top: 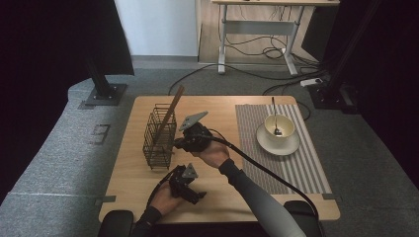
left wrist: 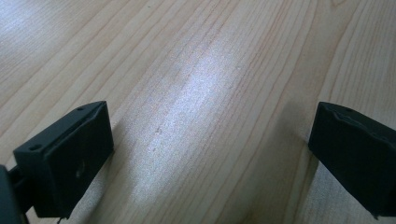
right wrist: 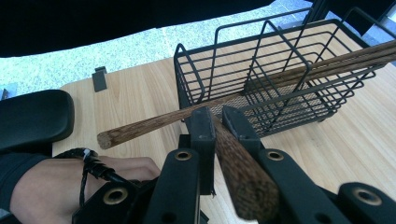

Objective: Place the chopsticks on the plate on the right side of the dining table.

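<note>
Wire basket at nine o'clock on bench, chopsticks leaning inside. Placemat at three o'clock, saucer on it, cup on saucer, spoon in cup. Right gripper just beside basket, left gripper at six o'clock.

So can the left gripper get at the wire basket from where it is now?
Probably yes: the left gripper, jaws open, sits just in front of the wire basket, with bare table between; the right gripper crowds the basket's right side.
</note>
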`<control>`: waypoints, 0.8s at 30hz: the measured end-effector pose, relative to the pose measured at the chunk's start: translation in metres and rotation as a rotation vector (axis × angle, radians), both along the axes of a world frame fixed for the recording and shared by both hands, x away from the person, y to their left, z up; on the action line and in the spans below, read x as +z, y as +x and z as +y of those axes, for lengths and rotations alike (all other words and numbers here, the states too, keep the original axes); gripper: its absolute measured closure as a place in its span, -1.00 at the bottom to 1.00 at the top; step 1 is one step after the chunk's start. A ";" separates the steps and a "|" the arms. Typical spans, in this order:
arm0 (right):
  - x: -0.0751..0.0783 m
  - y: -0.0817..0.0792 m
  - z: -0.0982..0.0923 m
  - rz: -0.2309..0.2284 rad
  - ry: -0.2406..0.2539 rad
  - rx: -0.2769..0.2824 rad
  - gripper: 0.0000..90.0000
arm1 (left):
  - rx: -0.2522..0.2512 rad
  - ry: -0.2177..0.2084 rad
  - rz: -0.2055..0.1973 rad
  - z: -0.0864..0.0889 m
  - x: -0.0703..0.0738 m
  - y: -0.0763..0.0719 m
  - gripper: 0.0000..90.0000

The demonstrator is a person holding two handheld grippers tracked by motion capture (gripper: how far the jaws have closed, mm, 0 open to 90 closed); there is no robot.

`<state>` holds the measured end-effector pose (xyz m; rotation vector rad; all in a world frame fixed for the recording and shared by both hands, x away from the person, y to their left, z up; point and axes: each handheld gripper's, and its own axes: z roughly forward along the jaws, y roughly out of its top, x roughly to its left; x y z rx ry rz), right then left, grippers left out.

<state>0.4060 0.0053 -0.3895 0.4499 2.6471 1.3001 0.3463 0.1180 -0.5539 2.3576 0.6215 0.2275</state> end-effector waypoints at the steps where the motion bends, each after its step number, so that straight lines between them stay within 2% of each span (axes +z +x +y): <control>1: 0.003 -0.001 -0.002 0.004 0.003 0.000 0.84 | 0.000 0.000 0.000 0.000 0.000 0.000 -1.00; 24: 0.035 -0.003 -0.033 -0.001 0.027 -0.012 0.84 | -0.003 0.006 -0.001 0.000 0.000 0.000 -1.00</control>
